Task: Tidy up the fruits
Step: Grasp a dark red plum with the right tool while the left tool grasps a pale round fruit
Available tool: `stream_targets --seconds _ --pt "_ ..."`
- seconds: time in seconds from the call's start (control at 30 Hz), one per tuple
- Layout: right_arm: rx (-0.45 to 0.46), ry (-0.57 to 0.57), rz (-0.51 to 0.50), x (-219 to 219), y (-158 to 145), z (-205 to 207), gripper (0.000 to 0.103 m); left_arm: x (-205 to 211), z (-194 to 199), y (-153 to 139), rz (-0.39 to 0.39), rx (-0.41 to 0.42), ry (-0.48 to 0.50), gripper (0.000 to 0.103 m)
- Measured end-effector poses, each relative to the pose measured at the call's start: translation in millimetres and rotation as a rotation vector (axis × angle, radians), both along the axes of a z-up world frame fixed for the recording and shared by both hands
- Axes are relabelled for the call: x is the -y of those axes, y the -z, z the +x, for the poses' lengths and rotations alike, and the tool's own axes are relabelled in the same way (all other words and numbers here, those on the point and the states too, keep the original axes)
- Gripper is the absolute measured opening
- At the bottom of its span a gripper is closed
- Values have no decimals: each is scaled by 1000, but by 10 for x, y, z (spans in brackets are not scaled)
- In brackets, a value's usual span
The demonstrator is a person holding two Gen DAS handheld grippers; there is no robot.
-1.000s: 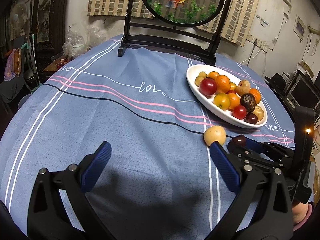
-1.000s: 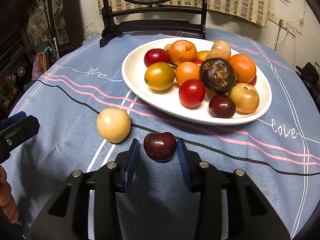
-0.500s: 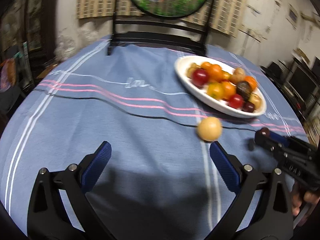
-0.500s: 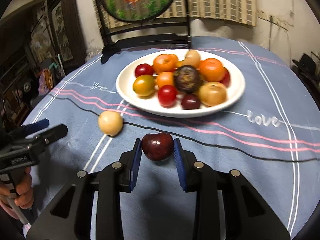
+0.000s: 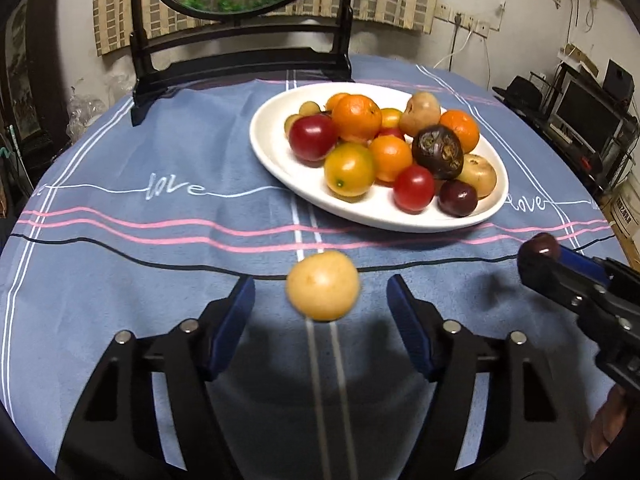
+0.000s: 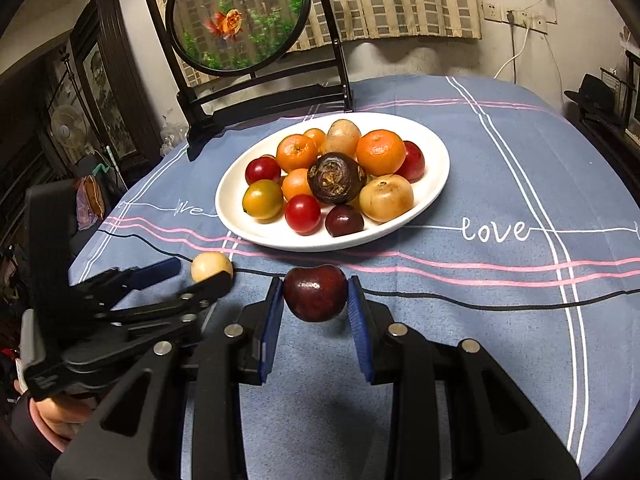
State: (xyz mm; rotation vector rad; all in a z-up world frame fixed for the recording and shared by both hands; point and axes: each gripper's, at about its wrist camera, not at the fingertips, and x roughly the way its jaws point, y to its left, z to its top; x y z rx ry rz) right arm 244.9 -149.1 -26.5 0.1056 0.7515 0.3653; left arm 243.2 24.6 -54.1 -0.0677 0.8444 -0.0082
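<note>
The right claw is clenched on a dark red plum, both blue pads touching its sides, near of the white plate. The left claw is released, its fingers spread on either side of a pale yellow fruit without touching it. This fruit rests on the blue-clothed worktop. The plate, on the far side of both claws, holds mixed fruits, including oranges.

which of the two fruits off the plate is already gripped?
The dark red plum, pinched between the right tongs. The pale yellow fruit lies loose on the cloth between the open left tongs; everything else is on the white plate.
</note>
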Motion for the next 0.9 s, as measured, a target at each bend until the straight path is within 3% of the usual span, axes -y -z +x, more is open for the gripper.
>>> stream_targets --seconds 0.27,0.9 --pt "2 6 6 9 -5 12 33 33 55 70 25 -22 5 45" --pt "-20 10 -2 24 29 40 33 -17 42 121 11 -26 -14 40"
